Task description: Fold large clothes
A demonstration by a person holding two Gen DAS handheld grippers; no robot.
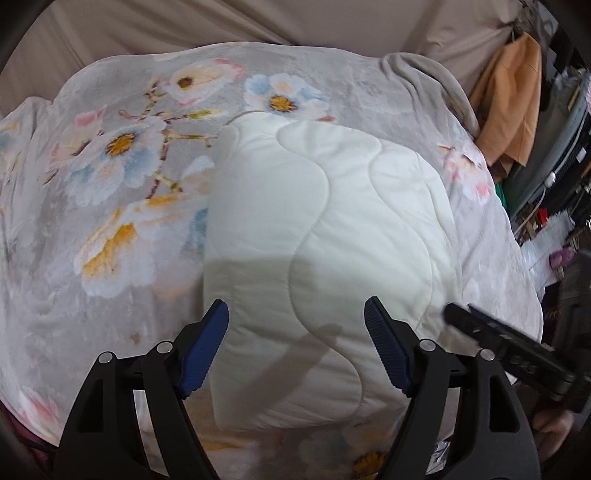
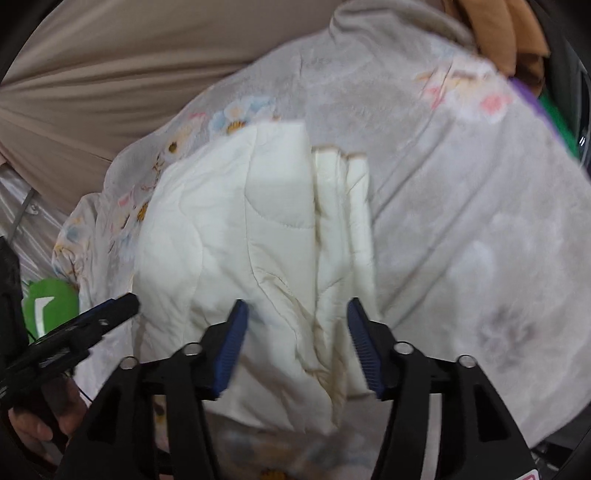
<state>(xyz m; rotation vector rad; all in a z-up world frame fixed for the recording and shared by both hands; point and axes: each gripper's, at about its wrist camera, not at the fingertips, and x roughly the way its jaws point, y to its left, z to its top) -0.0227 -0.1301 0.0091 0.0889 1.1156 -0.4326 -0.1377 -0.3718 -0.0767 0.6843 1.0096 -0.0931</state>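
A folded white quilted garment [image 1: 317, 236] lies in a thick rectangular stack on a grey floral blanket [image 1: 110, 192]. In the right wrist view the garment [image 2: 258, 236] shows its stacked layers along its right edge. My left gripper [image 1: 295, 325] is open and empty, hovering above the garment's near end. My right gripper [image 2: 295, 325] is open and empty, also above the garment's near end. The right gripper's fingers [image 1: 498, 339] show at the right of the left wrist view. The left gripper's fingers [image 2: 92, 321] show at the left of the right wrist view.
The floral blanket [image 2: 461, 221] covers the whole work surface. A beige sheet [image 1: 221, 26] hangs behind it. An orange cloth [image 1: 513, 96] and cluttered shelves [image 1: 561, 166] stand at the right. A green object [image 2: 48, 302] lies at the blanket's left edge.
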